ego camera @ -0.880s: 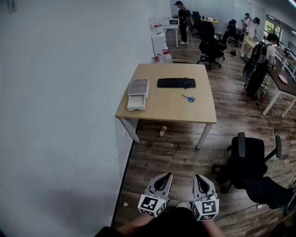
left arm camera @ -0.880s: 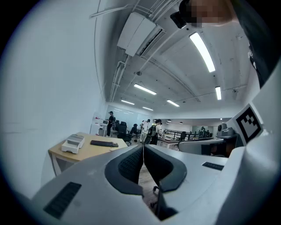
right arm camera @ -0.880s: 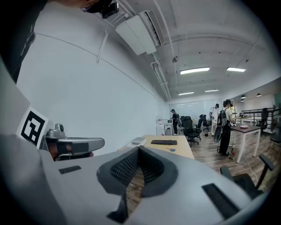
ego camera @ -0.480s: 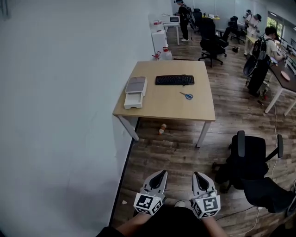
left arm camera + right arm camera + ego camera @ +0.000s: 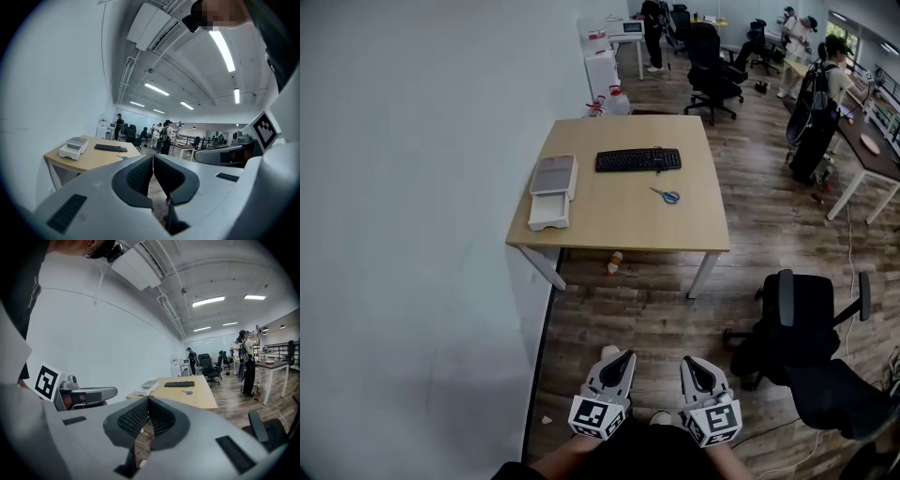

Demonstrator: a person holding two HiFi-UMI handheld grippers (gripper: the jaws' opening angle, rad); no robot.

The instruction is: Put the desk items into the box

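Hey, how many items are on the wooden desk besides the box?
2: a black computer keyboard at the far middle, and blue-handled scissors nearer, to its right. Anything smaller may be too small to see from here.

Bright ceiling-strip light, fisheye-warped edges
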